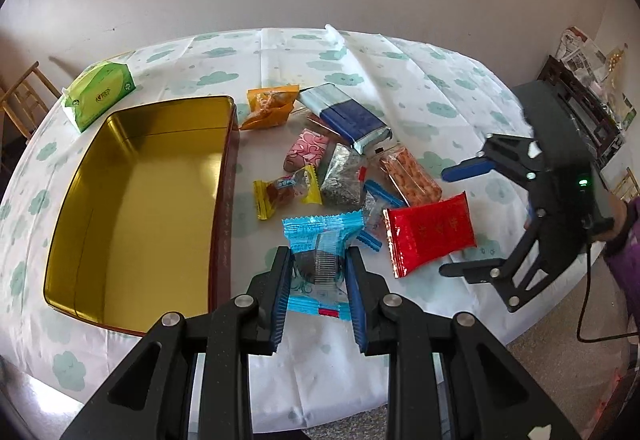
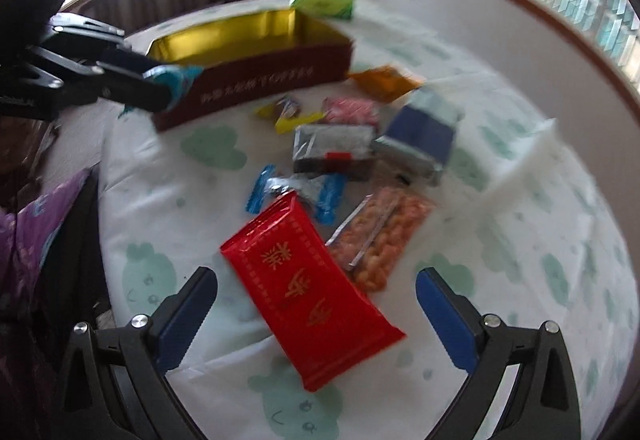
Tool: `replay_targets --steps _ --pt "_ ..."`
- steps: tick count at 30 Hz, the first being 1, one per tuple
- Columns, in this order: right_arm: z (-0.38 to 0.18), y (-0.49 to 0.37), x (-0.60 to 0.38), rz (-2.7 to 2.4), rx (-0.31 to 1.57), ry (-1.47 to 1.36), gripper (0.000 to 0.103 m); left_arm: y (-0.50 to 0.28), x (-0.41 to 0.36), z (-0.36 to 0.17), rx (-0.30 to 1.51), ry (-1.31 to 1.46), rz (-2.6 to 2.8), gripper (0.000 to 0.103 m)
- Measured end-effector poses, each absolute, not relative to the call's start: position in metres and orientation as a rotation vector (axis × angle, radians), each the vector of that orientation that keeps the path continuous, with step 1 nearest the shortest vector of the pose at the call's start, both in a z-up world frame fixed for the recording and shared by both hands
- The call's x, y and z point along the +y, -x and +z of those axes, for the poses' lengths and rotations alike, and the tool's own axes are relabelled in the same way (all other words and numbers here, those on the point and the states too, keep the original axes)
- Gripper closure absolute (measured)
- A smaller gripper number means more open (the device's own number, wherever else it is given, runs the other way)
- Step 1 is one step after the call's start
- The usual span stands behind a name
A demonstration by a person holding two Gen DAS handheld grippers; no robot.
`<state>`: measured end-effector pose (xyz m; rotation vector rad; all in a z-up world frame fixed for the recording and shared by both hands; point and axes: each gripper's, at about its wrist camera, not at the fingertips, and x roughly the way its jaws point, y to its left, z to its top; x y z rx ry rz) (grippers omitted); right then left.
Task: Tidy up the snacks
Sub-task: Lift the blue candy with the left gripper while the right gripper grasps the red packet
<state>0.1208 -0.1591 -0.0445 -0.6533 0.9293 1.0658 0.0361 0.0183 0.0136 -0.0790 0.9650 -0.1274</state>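
Left gripper (image 1: 318,260) clamped on a light-blue snack packet (image 1: 320,244); right gripper (image 2: 316,290) spread wide over a red packet (image 2: 310,296).

The held packet is a crinkle-edged light-blue wrapper with a clear window showing a dark filling, pinched between the blue pads and lifted clear of the cloud-print tablecloth (image 1: 280,52). To the left gripper's left sits a rectangular tin (image 1: 136,196), gold inside and dark red outside, with nothing in it. Ahead of the gripper lie the loose snacks: a yellow candy (image 1: 286,190), a pink packet (image 1: 306,150), an orange packet (image 1: 270,106) and a blue-and-silver pack (image 1: 346,116). The glossy red packet with gold characters lies flat between the right gripper's parted fingers, untouched.
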Motion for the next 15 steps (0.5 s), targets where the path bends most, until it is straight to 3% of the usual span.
replay_targets --steps 5,11,15 --pt "-0.061 -0.121 -0.142 1.085 1.013 0.773 0.003 -0.036 0.023 0.015 0.966 0.088 -0.13 0.079" --pt "-0.061 -0.111 -0.145 1.072 1.088 0.752 0.036 -0.037 0.026 0.014 0.975 0.103 -0.127 0.079" --pt "-0.057 -0.109 -0.145 1.073 1.121 0.73 0.042 -0.037 0.03 0.014 0.98 0.117 -0.13 0.079"
